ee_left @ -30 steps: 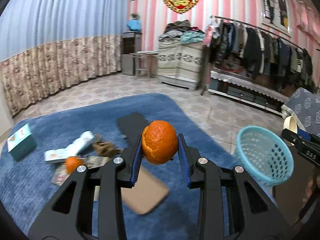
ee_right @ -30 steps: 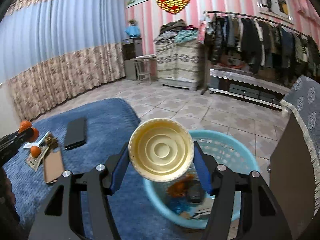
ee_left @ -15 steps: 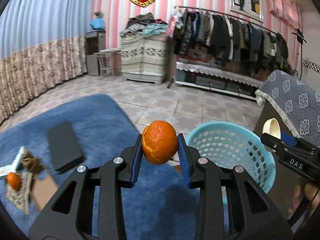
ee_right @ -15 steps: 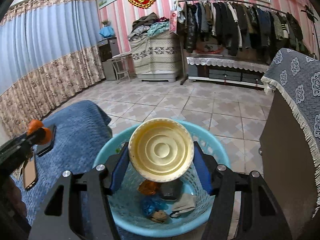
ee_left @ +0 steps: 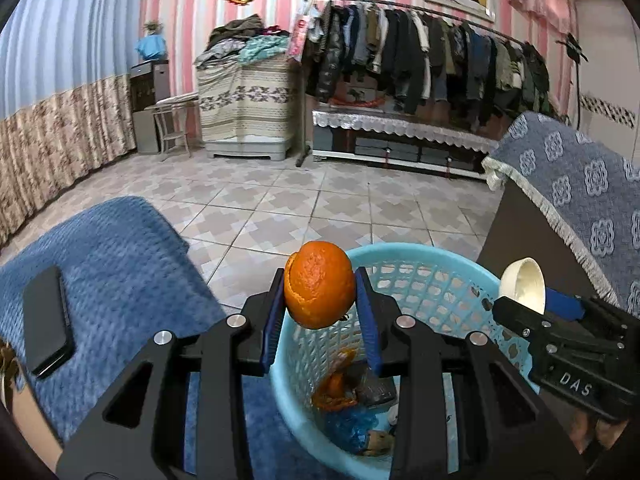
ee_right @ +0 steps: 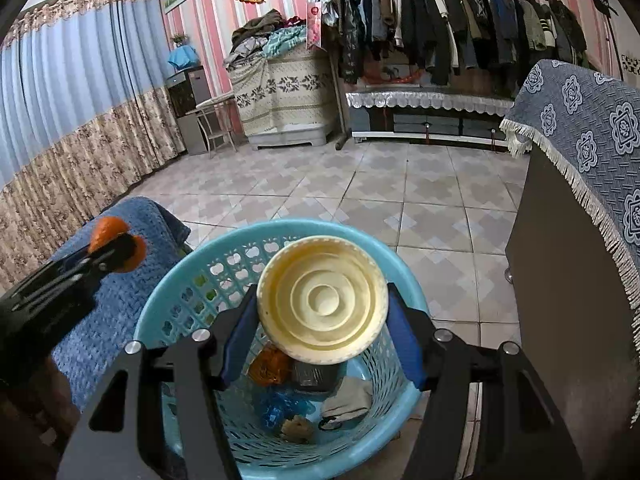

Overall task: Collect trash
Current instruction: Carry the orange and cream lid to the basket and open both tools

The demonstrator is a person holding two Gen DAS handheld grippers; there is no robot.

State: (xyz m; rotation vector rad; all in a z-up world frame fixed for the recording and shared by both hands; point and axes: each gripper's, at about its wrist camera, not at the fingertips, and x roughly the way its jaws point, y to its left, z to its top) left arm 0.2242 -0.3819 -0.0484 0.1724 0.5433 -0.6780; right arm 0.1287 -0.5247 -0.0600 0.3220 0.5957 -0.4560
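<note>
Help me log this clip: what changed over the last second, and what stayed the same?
Both grippers travelled from the blue rug toward the blue basket. The left gripper now brings its orange peel over the near rim, and the right gripper holds its cream lid above the trash inside. Nothing was let go: both stayed clamped on their loads, and the phone still lies on the rug.

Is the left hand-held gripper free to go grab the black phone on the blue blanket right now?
Probably not yet: the left hand-held gripper is shut on a round orange peel over the light blue plastic basket. Nothing covers the flat black phone.
</note>
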